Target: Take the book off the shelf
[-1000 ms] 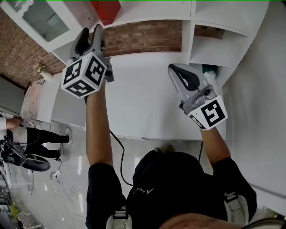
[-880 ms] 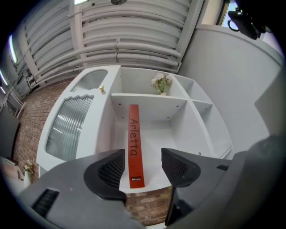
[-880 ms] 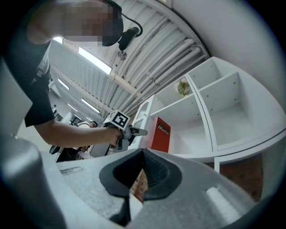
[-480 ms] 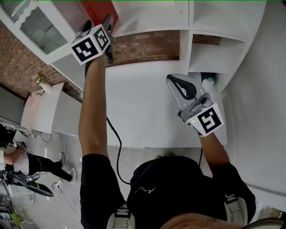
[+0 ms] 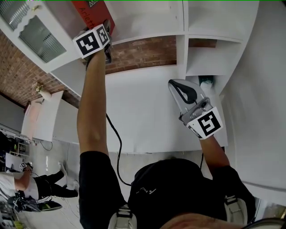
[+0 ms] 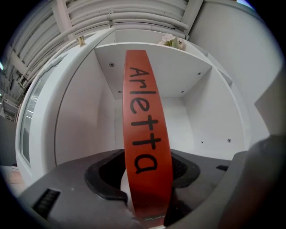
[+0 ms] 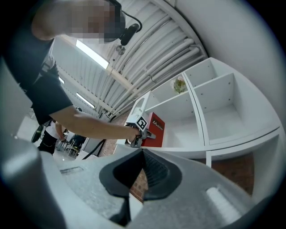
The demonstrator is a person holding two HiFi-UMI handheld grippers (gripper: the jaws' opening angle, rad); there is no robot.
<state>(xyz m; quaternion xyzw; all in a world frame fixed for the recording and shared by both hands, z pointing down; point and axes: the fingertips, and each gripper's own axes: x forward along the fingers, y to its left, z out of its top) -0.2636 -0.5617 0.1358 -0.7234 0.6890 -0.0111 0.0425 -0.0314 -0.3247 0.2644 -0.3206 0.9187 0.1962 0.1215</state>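
A red book (image 6: 145, 134) with black lettering on its spine stands upright in a white shelf compartment (image 6: 192, 103). The spine sits between the jaws of my left gripper (image 6: 147, 156), which have just been closing, and both pads touch its edges. In the head view the left gripper (image 5: 106, 26) reaches far up to the book (image 5: 88, 9) at the top left. My right gripper (image 5: 177, 85) hangs lower at the right over the white counter, shut and empty. The right gripper view shows its jaws (image 7: 142, 154) together, with the book (image 7: 155, 127) and left gripper (image 7: 139, 130) far off.
The white shelf unit (image 5: 210, 27) has more open compartments to the right, with a brick wall (image 5: 143, 49) behind. A glass-fronted cabinet door (image 5: 31, 27) stands left of the book. A white counter (image 5: 143, 107) lies below. A small flower decoration (image 7: 179, 84) sits on a higher shelf.
My left arm has stretched up and away from the counter to the shelf, and the book's spine now sits between its jaws. The right gripper has stayed put.
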